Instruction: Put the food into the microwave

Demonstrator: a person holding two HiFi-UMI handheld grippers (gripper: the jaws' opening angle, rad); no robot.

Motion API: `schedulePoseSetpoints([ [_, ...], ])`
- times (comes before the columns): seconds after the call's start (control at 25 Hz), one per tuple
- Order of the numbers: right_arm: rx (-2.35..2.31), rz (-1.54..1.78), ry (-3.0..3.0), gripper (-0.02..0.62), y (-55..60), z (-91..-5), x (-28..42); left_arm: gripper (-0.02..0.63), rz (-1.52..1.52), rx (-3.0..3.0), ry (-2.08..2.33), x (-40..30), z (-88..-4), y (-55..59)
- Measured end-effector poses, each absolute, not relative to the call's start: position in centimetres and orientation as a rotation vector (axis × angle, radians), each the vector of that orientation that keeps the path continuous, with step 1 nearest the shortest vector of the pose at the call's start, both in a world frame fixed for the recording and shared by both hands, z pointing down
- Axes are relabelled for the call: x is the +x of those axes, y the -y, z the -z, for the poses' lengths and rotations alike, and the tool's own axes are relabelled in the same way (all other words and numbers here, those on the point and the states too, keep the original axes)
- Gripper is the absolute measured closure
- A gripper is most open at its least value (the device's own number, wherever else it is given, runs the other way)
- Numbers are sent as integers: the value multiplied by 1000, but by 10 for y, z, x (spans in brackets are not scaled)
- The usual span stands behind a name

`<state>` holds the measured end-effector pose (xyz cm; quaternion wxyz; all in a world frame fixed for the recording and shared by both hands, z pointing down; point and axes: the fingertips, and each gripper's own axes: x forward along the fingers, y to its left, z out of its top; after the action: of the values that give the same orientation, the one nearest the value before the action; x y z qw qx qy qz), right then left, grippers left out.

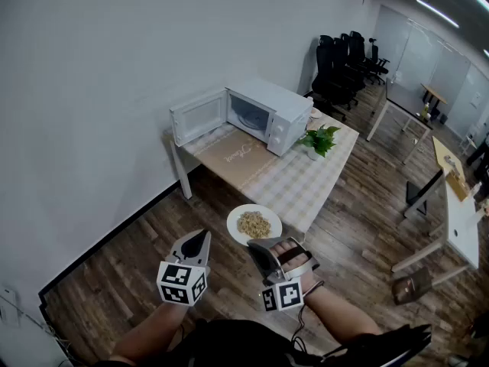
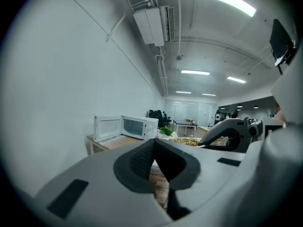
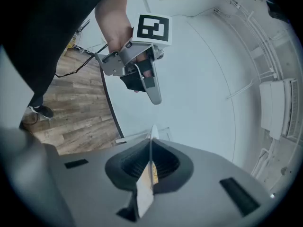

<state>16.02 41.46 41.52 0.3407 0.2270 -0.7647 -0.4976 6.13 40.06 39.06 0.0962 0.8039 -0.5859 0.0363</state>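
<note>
Head view shows a person standing on a wooden floor [image 1: 99, 281], with 1 gripper in each hand, facing a table [image 1: 306, 182] covered by a checked cloth. The right gripper [image 1: 265, 245] is clamped on the near rim of a white plate [image 1: 263, 209], which is held roughly level above the floor just in front of the table's near corner. A heap of pale food [image 1: 254, 224] sits in the middle of the plate. Right gripper view has the plate's rim edge-on, pinched between the 2 jaws. The left gripper [image 1: 199, 241] hangs to the left of the plate and apart from it. Left gripper view shows its jaws pressed together with nothing between them.

The microwave [image 1: 271, 113] stands on the far part of the table beside the white wall [image 1: 92, 90]. Its door [image 1: 199, 117] is swung wide to the left, so the cavity is exposed. A small potted plant [image 1: 319, 140] stands on the table just right of the microwave. Black office chairs [image 1: 344, 67] are grouped far behind the table, well apart from it.
</note>
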Motion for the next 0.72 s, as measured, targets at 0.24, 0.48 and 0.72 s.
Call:
schedulePoseSetpoints([
  [0.24,605,1293,1984,575,-418,-412,158,597,-109,2387,1735,59,-389,-404],
  [0.48,609,1287,1977,575,-417,-413,157,597,-92,2395,1718,61,-390,-405],
  [0.72,629,1292,2002,572,-422,-412,148,597,-78,2400,1704,52,-392,-408],
])
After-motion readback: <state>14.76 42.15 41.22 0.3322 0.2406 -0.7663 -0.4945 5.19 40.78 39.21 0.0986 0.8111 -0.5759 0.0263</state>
